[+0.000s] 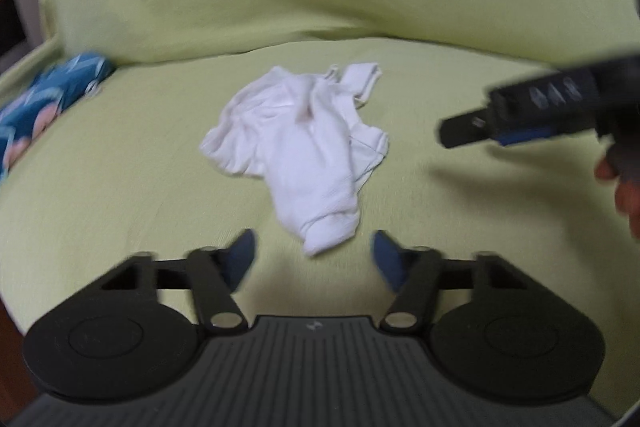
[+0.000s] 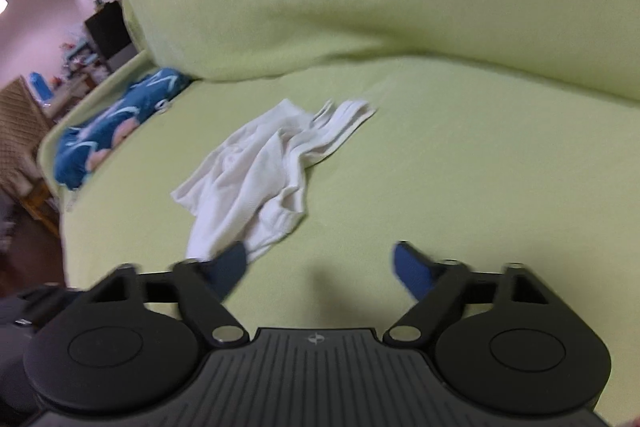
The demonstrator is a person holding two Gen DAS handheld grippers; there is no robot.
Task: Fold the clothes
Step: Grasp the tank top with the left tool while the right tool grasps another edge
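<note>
Items, left to right:

One blue patterned cloth bundle (image 1: 48,103) with pale pink and white motifs, lying at the far left edge of the seat, against the base of the back cushion; also seen in the right wrist view (image 2: 116,129). Whether it is a garment or a cushion cannot be told.

One crumpled white knit garment (image 1: 298,151), small, with one ribbed hem or cuff at its far end. It lies loose and unfolded near the middle of the seat, well apart from the blue bundle, touched by neither gripper. In the right wrist view (image 2: 260,175) it lies ahead and to the left of the fingers.

One light green fabric-covered sofa (image 1: 120,187), made up of one seat surface and one tall padded back; it carries both cloth items.

Two handheld grippers, black with blue-padded fingers:
- left gripper (image 1: 314,259): two fingers spread wide, holding nothing, hovering just short of the garment's near end.
- right gripper (image 2: 320,267): two fingers spread wide, holding nothing, over bare seat, with its left finger overlapping the garment's near corner in view. Contact cannot be told. It also appears at the right of the left wrist view (image 1: 460,133), raised above the seat.

Both views are motion-blurred.
</note>
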